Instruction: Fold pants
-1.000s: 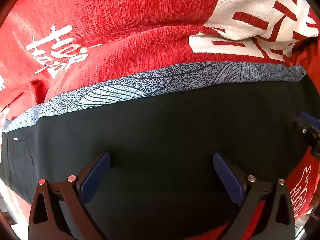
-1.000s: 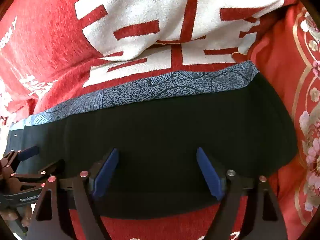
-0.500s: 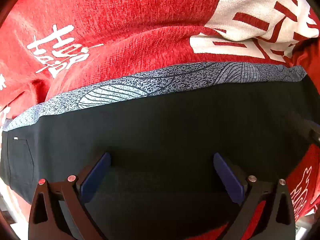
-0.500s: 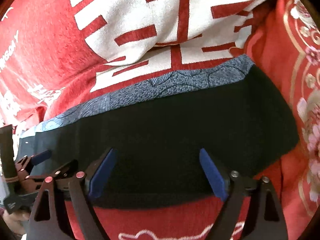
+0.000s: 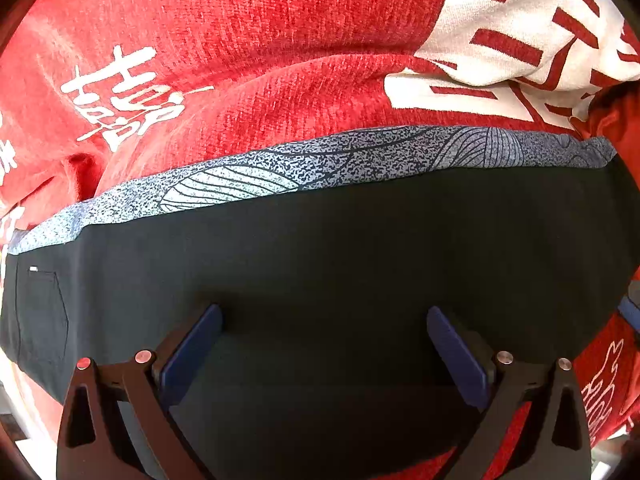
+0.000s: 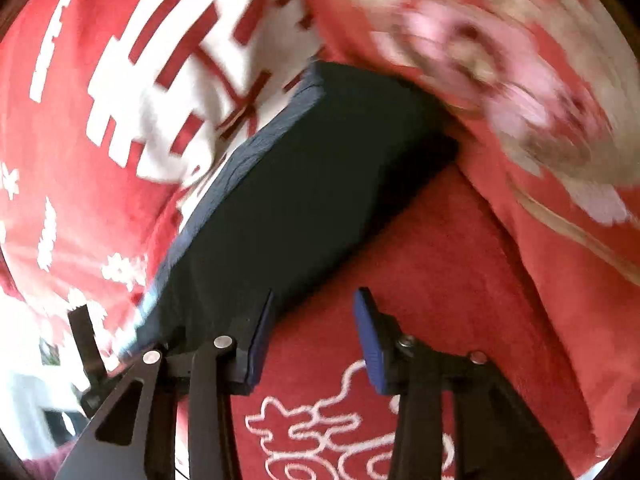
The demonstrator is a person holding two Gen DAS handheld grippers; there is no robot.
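Note:
The black pants (image 5: 340, 260) lie folded into a long strip on a red blanket, with a blue-grey patterned band (image 5: 320, 160) along their far edge. My left gripper (image 5: 323, 316) hovers over the strip's middle, open, with only flat cloth under its blue pads (image 5: 192, 344). In the blurred right wrist view the pants (image 6: 300, 184) run diagonally up to the right. My right gripper (image 6: 316, 300) sits at their near edge, over the red blanket. Its jaws are closing and nothing is between them; its left pad (image 6: 260, 340) overlaps the pants' edge.
The red blanket (image 5: 240, 40) with white lettering covers the whole surface, bunched into folds beyond the pants. A red cloth with a floral print (image 6: 500, 80) lies at the right. A black part of the left gripper (image 6: 86, 340) shows at the lower left.
My right gripper has swung to the right off the pants, rolled, and narrowed its jaws. It has almost left the left wrist view. The left gripper and the pants have stayed still.

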